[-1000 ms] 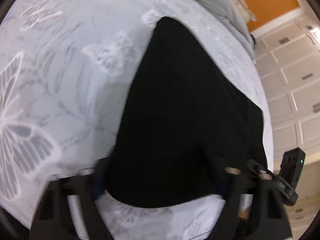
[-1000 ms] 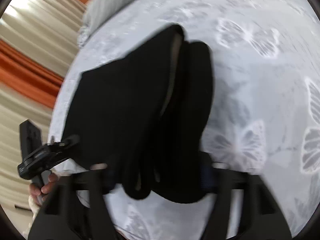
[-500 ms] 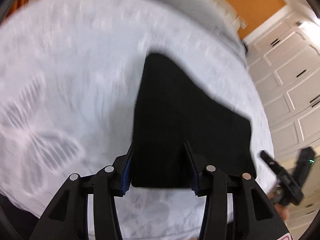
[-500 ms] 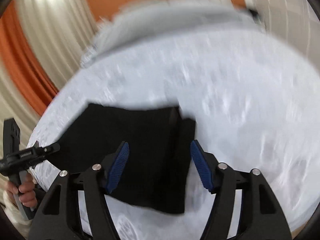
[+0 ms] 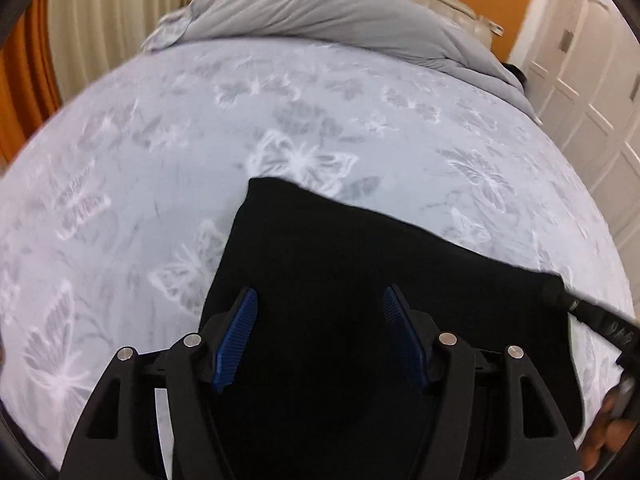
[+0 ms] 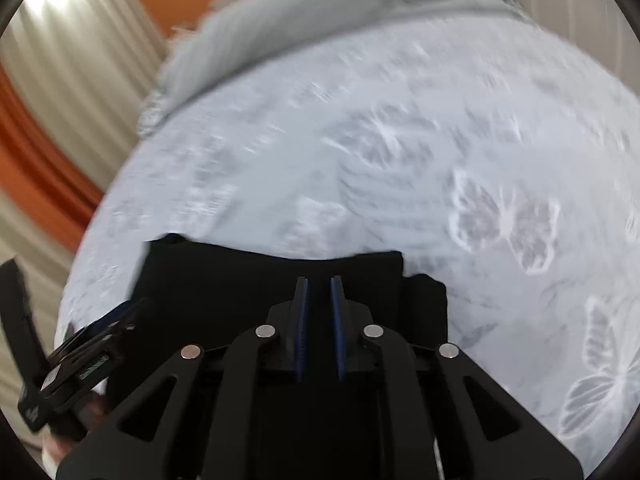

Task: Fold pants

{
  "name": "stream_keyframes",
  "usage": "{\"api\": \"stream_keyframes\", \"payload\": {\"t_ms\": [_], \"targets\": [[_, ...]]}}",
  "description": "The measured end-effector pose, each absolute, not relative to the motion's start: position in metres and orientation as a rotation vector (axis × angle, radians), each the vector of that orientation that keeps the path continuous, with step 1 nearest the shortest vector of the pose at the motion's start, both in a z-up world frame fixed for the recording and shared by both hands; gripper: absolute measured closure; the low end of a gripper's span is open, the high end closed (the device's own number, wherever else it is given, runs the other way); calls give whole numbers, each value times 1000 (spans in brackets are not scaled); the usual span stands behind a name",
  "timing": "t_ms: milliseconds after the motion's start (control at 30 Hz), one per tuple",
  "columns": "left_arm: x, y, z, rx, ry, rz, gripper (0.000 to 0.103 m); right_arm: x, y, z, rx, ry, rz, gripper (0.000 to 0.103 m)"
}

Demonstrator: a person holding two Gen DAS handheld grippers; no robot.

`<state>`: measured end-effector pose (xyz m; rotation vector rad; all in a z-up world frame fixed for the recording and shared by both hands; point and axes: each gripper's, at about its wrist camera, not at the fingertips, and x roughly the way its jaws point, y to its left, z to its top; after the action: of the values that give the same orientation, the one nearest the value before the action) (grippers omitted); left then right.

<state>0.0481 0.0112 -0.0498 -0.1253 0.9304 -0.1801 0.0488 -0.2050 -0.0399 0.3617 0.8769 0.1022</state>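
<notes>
The black pants [image 5: 360,264] lie folded into a flat block near the front edge of the bed; they also show in the right wrist view [image 6: 248,280]. My left gripper [image 5: 320,304] is open and empty, raised above the near part of the pants. My right gripper [image 6: 319,284] has its blue pads nearly together with a thin gap and nothing between them, above the pants' right side. The other gripper shows at the edge of each view, the right one in the left wrist view [image 5: 600,324] and the left one in the right wrist view [image 6: 80,352].
The bed [image 5: 160,160] has a white cover with grey butterflies. A grey duvet [image 5: 340,12] is heaped at the far end. Curtains [image 6: 60,92] hang on the left and white cupboard doors [image 5: 592,80] stand on the right.
Both grippers have let go of the pants and lifted up and back from them. The right gripper's fingers have closed almost fully. The pants now lie flat.
</notes>
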Motion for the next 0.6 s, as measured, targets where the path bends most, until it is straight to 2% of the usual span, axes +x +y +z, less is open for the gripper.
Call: {"api": "stream_keyframes", "payload": {"t_ms": [100,133,167,300,433,467,600], "targets": [[34,15,-40,-124,903,-240,32,40,-199,-60,243,953,63,89],[34,16,-44,-102,915,-228,32,44,-202,-75,236,1003,53,89],[34,17,-48,-96,932,-215,33,39,-208,-81,296,966,62,89],[10,23,-43,-94,918,-220,33,1,-212,-54,274,914,79,86],[-24,40,-38,-109,898,-238,32,-38,-208,-58,226,923,116,86],[-33,44,-41,-103,903,-244,32,-44,-206,-70,191,956,99,79],[-35,48,-81,-15,1021,-180,28,-39,-213,-75,230,971,83,73]]}}
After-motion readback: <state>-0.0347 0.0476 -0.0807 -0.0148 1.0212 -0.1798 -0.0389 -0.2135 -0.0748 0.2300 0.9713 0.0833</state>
